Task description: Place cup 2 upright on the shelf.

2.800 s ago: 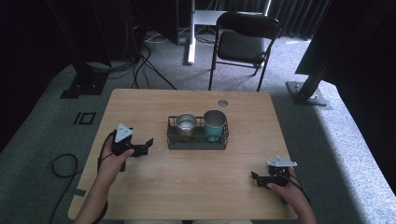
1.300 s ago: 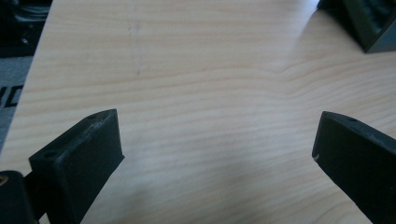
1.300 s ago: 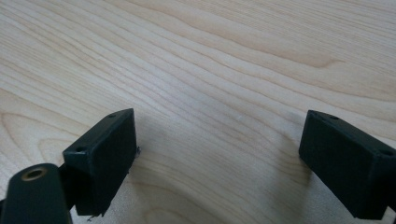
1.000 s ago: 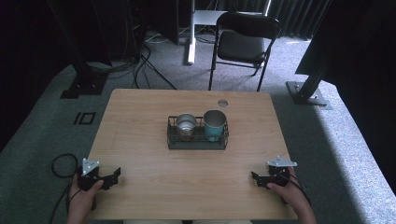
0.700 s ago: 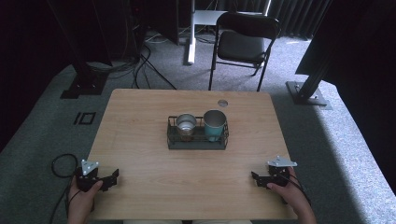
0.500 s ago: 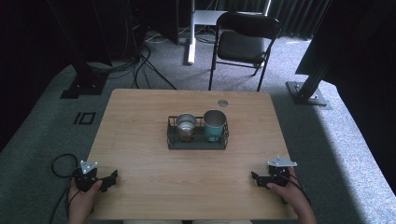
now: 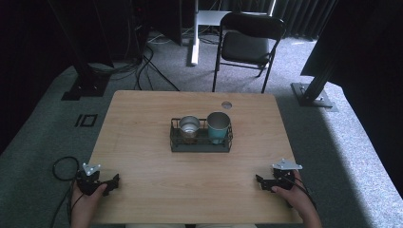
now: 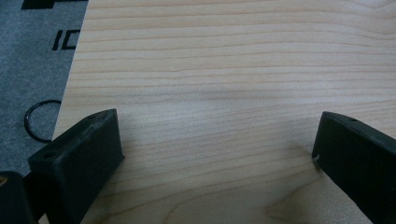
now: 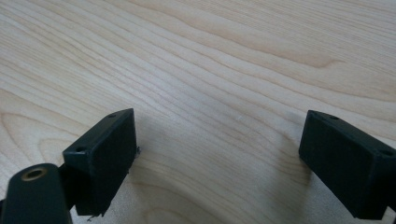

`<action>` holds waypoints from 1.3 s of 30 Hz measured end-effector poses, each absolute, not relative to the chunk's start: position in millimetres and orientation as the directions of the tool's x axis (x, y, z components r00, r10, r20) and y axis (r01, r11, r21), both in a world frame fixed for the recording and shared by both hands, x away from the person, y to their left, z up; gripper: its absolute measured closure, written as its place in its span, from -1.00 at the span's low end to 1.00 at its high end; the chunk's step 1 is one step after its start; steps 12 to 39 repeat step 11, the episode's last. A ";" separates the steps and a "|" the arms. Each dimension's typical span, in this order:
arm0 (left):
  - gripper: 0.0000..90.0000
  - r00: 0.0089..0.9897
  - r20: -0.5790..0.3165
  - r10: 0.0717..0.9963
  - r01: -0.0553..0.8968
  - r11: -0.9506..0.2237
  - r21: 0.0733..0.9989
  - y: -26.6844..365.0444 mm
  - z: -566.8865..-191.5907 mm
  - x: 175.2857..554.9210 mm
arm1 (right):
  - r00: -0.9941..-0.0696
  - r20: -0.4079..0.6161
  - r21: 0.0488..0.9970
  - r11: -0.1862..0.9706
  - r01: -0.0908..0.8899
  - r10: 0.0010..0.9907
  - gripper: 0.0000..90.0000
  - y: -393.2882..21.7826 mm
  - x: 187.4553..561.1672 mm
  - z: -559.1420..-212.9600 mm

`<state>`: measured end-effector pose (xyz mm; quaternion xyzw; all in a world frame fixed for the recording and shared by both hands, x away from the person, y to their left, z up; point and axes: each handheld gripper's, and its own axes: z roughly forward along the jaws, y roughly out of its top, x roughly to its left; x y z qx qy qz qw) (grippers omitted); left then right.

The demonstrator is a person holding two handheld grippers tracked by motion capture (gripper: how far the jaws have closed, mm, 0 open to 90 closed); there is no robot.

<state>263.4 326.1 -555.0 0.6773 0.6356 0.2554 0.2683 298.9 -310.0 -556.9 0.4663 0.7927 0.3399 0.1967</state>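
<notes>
We see a wooden desk [image 7: 142,123], a black wire basket [image 7: 201,142] at its middle holding a steel cup [image 7: 189,127] left of a teal cup [image 7: 218,126], our left gripper [image 7: 113,183] spread wide at the near-left corner, right gripper [image 7: 260,181] likewise empty at the near-right corner.

A wooden table [image 7: 142,123] fills the middle of the frame, a black wire basket [image 7: 201,144] at its centre holding a metal cup [image 7: 189,125] left and a teal cup [image 7: 218,124] right; a black folding chair [image 7: 248,42] stands at upper centre
</notes>
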 end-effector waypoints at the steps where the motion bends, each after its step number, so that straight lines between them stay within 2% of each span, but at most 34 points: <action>1: -0.95 0.061 0.005 0.998 0.724 -0.047 0.688 326.1 -555.0 263.4 | -0.488 0.005 0.722 0.334 0.606 0.873 -0.76 -310.0 299.0 -556.9; 8: -0.95 -0.030 0.003 1.000 0.724 0.020 0.689 319.5 -555.1 264.0 | -0.488 0.006 0.722 0.334 0.606 0.873 -0.76 -310.0 298.9 -556.9; 39: -0.95 -0.034 0.006 0.999 0.726 0.021 0.687 319.6 -555.0 265.9 | -0.488 0.006 0.722 0.334 0.606 0.873 -0.76 -310.0 299.0 -556.8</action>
